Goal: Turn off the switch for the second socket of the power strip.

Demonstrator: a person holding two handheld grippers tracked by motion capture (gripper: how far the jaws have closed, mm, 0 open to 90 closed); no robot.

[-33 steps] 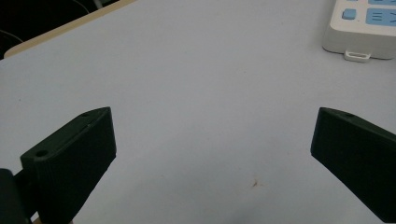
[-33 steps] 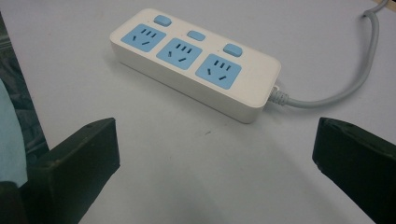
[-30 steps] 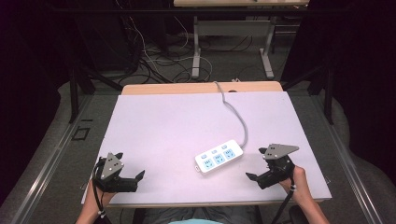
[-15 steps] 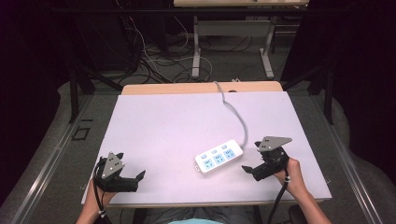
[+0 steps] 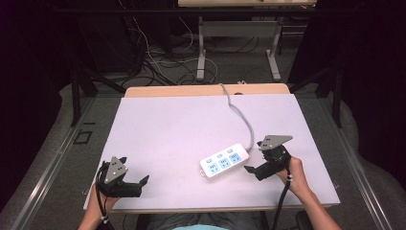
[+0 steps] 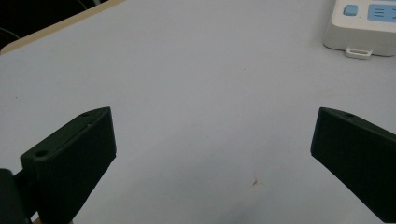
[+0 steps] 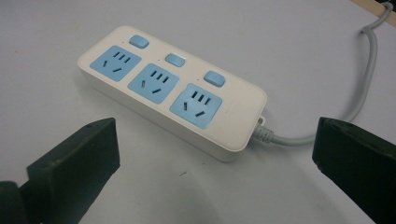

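The power strip [image 7: 173, 107] is smooth, glossy white plastic; the tabletop [image 5: 177, 124] under it is matt, edged in wood.

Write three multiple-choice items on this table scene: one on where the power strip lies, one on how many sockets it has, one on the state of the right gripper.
1. Where does the power strip lie on the table?
A. At the far left corner
B. Near the right gripper, toward the near edge
C. Under the left gripper

2. How many blue sockets does the strip have?
A. Two
B. Three
C. Five

3. How does the right gripper stand?
A. Open, holding nothing
B. Shut on the cable
C. Shut on the strip

Answers:
1. B, as the high view shows the strip just left of the right gripper.
2. B, as the right gripper view shows three blue sockets, each with a button beside it.
3. A, as its jaws stand wide apart in the right gripper view, with the strip lying beyond them.
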